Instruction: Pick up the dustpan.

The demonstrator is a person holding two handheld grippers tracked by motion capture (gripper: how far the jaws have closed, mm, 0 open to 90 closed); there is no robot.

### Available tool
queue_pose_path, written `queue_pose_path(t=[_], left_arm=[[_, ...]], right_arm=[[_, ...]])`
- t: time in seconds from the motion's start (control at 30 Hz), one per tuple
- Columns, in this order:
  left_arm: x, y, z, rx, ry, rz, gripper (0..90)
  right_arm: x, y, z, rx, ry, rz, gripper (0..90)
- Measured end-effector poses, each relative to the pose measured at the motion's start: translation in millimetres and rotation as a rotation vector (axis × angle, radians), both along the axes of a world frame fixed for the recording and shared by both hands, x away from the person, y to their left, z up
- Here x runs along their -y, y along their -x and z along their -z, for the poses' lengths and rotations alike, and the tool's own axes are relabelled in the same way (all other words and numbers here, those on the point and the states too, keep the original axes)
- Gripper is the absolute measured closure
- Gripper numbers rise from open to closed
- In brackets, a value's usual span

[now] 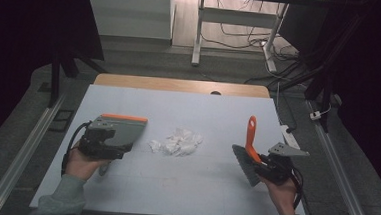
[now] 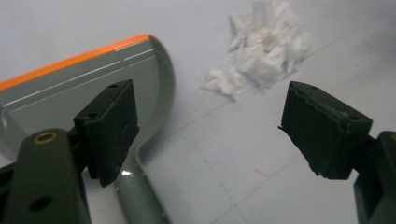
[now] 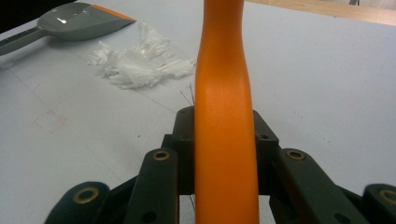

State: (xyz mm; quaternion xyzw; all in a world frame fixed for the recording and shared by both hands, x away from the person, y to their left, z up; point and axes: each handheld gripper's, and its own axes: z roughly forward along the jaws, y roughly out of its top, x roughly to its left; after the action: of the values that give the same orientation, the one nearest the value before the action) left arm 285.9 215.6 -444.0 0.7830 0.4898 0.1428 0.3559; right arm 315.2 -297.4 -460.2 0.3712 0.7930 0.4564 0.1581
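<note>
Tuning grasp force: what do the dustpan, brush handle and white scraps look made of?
Dustpan: likely moulded plastic, smooth grey with a soft glare, plus an orange strip along its front lip that could be rubber.
Brush handle: orange plastic by its look, finely textured matte, clamped between the right gripper's fingers.
White scraps: torn tissue or paper, crumpled, with ragged edges.

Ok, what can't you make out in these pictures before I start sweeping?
- Dustpan handle: in the high view the left gripper hides most of it; in the left gripper view the bottom edge cuts it off.
- Brush bristles: out of frame in the right gripper view.
- Paper scraps: too small and blurred to count.
</note>
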Motion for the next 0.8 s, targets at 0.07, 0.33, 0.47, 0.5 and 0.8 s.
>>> queue_pose_path(t=[0.07,0.33,0.47,0.5,0.8], left_arm=[[-1.1,-1.8,1.6,-0.009,-0.010,-0.009,20.0],[-13.7,-8.7,14.7,-0.070,-0.039,-0.076,20.1],[-19.6,-8.0,21.1,-0.099,-0.053,-0.098,20.1],[-20.8,-7.7,22.9,-0.106,-0.056,-0.103,20.1],[-25.2,-4.9,43.0,-0.160,-0.079,-0.133,20.4]], right_arm=[[0.2,0.0,0.3,-0.002,0.001,0.001,70.2],[0.3,-0.1,0.8,-0.004,0.003,0.003,70.2],[-0.5,-0.1,1.6,-0.007,0.006,0.003,70.2],[-0.5,-0.1,1.6,-0.007,0.006,0.003,70.2],[-1.4,-0.3,3.1,-0.010,0.014,0.003,70.2]])
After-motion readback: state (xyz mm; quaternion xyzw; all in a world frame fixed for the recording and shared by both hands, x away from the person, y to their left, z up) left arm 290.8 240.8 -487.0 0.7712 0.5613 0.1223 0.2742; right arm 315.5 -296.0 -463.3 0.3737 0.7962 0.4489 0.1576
